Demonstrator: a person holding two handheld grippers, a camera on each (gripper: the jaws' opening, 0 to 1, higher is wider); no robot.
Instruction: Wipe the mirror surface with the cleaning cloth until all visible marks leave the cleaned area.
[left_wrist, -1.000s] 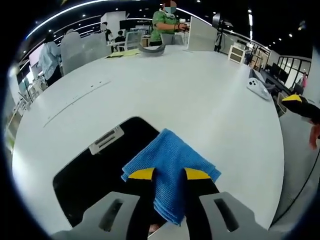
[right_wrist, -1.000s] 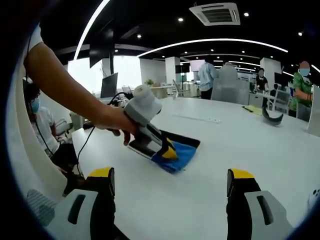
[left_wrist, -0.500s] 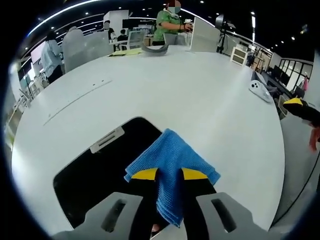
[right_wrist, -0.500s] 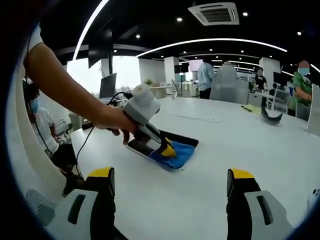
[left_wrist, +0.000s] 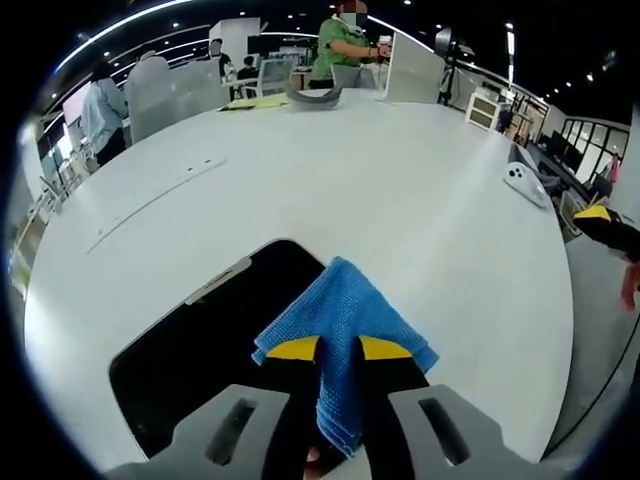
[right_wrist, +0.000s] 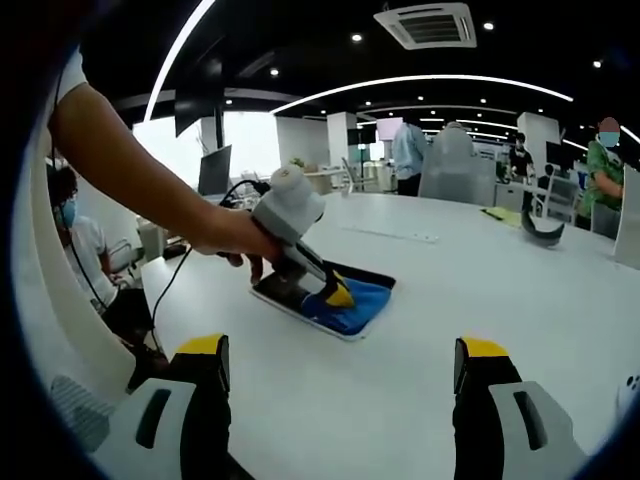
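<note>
Wiping step in hand: left gripper (left_wrist: 340, 350), jaws clamped on the cloth (left_wrist: 345, 315), presses it to the mirror (left_wrist: 200, 350) flat on the table (left_wrist: 400, 190); right gripper (right_wrist: 340, 365) hovers wide open, empty; next, I judge, strokes over the uncovered glass.

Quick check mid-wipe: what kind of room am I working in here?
Probably an open-plan office: a big white table, office chairs, a ceiling air-conditioning unit and a monitor nearby.
</note>
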